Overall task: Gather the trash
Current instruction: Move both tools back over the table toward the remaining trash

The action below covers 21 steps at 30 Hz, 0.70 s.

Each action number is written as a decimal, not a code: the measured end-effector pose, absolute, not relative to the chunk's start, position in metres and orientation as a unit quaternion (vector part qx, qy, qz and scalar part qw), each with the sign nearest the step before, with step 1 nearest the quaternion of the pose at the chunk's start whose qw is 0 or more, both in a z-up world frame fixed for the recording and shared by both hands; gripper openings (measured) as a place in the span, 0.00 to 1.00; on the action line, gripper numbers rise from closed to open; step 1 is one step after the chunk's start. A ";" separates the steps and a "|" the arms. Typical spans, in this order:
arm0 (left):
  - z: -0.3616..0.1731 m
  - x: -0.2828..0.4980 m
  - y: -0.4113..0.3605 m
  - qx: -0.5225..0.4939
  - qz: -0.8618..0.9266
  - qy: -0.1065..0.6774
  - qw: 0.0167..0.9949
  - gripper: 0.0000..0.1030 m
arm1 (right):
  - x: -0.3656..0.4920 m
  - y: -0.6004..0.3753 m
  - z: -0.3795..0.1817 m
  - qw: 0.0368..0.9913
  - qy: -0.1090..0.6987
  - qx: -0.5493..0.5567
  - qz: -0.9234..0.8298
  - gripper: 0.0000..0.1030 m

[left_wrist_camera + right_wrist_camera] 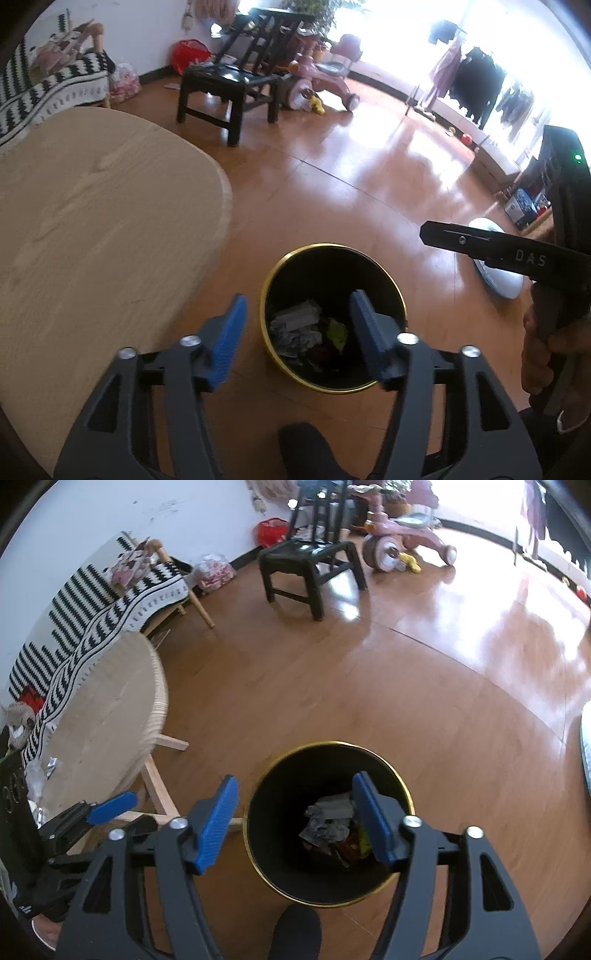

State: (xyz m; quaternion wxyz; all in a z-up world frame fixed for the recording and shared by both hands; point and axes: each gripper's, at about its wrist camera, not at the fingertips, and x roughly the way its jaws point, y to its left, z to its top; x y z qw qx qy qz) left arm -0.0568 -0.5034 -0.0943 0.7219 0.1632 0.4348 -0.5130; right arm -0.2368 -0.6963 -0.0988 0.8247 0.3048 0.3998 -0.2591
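Living rm w/ wood floor [332, 686]; round wooden surface [92, 221] at left, a few wrappers [51, 764] near its edge. Left claw [299, 332] spread, empty, over black gold-rimmed bin [266, 295]; right claw [295, 812] spread, empty too. Crumpled paper [328, 812] lies in bin. Leftover wrappers prob light, crinkly, slippery: pinch at a raised fold
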 end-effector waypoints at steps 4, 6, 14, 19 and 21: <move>-0.072 -0.042 -0.463 0.150 -0.497 0.416 0.747 0.80 | -0.200 -0.668 -0.079 0.843 0.394 0.285 -0.230 0.72; -0.061 -0.031 -0.439 0.143 -0.483 0.408 0.762 0.85 | -0.173 -0.645 -0.069 0.854 0.393 0.270 -0.207 0.76; -0.037 0.029 -0.300 0.114 -0.369 0.396 0.833 0.90 | -0.055 -0.529 -0.035 0.892 0.396 0.194 -0.102 0.84; -0.034 0.065 -0.195 0.087 -0.285 0.385 0.874 0.90 | 0.005 -0.460 -0.023 0.901 0.402 0.157 -0.049 0.84; -0.036 0.076 -0.161 0.076 -0.254 0.386 0.883 0.90 | 0.028 -0.431 -0.023 0.902 0.406 0.145 -0.028 0.84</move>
